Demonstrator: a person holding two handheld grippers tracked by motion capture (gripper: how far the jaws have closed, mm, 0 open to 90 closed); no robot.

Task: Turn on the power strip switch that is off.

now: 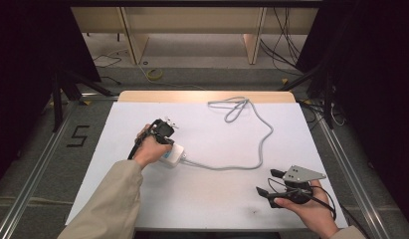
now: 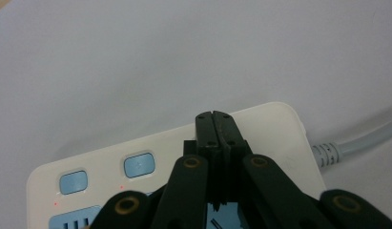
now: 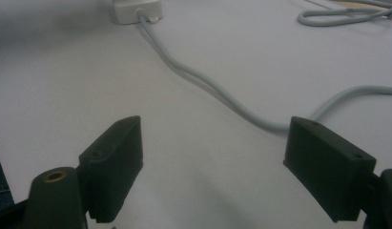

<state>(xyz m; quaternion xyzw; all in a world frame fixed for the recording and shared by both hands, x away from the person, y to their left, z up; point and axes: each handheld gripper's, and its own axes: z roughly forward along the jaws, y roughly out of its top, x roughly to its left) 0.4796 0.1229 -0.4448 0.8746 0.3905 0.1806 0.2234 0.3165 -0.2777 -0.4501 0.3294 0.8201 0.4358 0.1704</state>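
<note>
A white power strip (image 1: 174, 155) with blue switches (image 2: 139, 165) lies left of the table's middle. My left gripper (image 1: 164, 142) is held point-down over it, partly hidden by the hand. Its jaws are shut with nothing between them, and the tips (image 2: 216, 118) hover over the strip's white top (image 2: 274, 129) near its cable end. A grey cable (image 1: 264, 144) runs from the strip to the right and loops toward the back edge (image 1: 235, 107). My right gripper (image 1: 267, 181) rests open near the front right corner, pointing left at bare table (image 3: 215, 131), with the cable (image 3: 217, 93) beyond it.
A white sheet (image 1: 212, 189) covers the table, with a wooden strip (image 1: 207, 96) along the back edge. Black stands and loose cables (image 1: 321, 109) are on the floor to both sides. A "5" mark (image 1: 78, 135) is on the floor at left.
</note>
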